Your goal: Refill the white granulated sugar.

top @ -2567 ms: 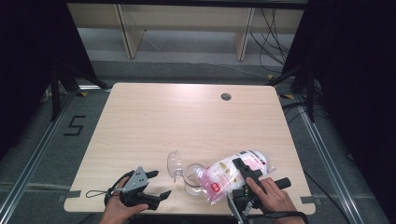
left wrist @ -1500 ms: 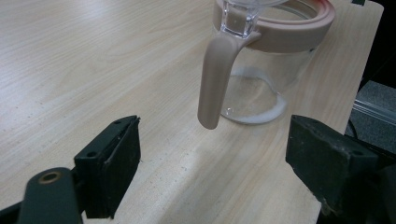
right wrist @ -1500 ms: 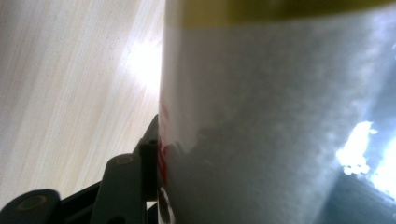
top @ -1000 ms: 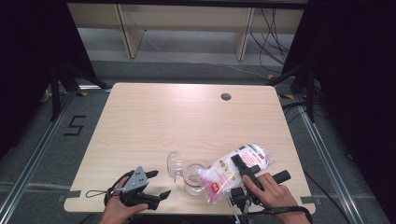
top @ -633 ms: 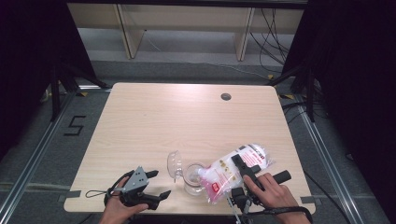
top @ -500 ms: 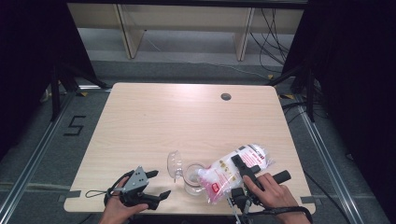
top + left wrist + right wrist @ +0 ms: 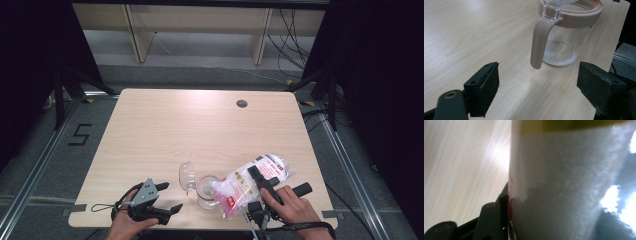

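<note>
The right gripper point(image 7: 260, 181) pinches a tipped bag point(image 7: 252, 181) of white grains over the jar point(image 7: 206, 190) at the bench's point(image 7: 200, 130) five o'clock. Grains could miss and spill. The left gripper's point(image 7: 167, 197) fingers gape empty.

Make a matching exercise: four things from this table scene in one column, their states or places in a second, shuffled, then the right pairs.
1. glass jar
2. plastic bag
3. left hand-held gripper
4. cable hole

A. open, nothing between its jaws
B. far side of the table top
C. clamped in the right hand-held gripper, tilted toward the jar
D. white powder at its bottom

Pairs: 1-D, 2-C, 3-A, 4-B
</note>
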Available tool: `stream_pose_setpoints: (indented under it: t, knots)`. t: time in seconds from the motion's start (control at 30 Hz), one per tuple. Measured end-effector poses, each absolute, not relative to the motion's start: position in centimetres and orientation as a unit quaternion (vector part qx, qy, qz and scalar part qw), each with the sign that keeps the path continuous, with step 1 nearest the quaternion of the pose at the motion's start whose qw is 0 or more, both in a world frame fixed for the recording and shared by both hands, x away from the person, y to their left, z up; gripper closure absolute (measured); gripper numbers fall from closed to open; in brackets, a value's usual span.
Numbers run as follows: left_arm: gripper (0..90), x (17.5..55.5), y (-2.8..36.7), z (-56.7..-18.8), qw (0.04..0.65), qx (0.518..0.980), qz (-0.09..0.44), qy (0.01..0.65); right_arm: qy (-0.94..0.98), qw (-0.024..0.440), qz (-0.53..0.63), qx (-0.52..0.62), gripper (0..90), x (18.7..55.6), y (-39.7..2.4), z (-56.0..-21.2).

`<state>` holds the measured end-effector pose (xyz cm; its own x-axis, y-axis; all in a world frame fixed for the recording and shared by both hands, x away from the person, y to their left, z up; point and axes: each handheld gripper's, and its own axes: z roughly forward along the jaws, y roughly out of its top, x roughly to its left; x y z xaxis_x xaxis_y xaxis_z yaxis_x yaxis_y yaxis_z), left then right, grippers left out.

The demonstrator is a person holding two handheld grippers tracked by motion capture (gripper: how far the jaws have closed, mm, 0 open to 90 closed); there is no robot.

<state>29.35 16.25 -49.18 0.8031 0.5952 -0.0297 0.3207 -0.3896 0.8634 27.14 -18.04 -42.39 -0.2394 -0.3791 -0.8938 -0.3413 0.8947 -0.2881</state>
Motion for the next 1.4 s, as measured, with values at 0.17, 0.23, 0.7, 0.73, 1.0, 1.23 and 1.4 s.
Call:
stream_pose_setpoints:
  t: [0.17, 0.23, 0.7, 0.73, 1.0, 1.23, 1.4]
  knots:
    - [17.7, 29.39, 16.17, -49.16, 0.484, 0.82, 0.142, 0.271, 0.787, 0.575, -0.014, -0.223, 50.4, 27.13, -18.16, -42.41]
    - [17.7, 29.39, 16.17, -49.16, 0.484, 0.82, 0.142, 0.271, 0.788, 0.575, -0.014, -0.218, 50.5, 27.09, -18.21, -42.46]
    - [17.6, 29.34, 16.22, -49.18, 0.476, 0.823, 0.14, 0.277, 0.785, 0.576, -0.016, -0.226, 50.6, 27.11, -18.24, -42.22]
    - [17.6, 29.27, 16.16, -49.22, 0.477, 0.82, 0.137, 0.284, 0.783, 0.576, -0.017, -0.232, 50.6, 27.13, -18.25, -42.13]
    - [17.5, 29.27, 16.19, -49.22, 0.477, 0.821, 0.14, 0.282, 0.781, 0.58, -0.017, -0.231, 50.7, 26.93, -18.27, -42.04]
    - [17.4, 29.17, 16.01, -49.31, 0.484, 0.816, 0.134, 0.288, 0.778, 0.581, -0.029, -0.238, 50.8, 26.89, -18.25, -41.97]
    - [17.5, 29.16, 15.92, -49.37, 0.483, 0.817, 0.133, 0.286, 0.778, 0.584, -0.026, -0.23, 50.8, 26.7, -18.28, -42.06]
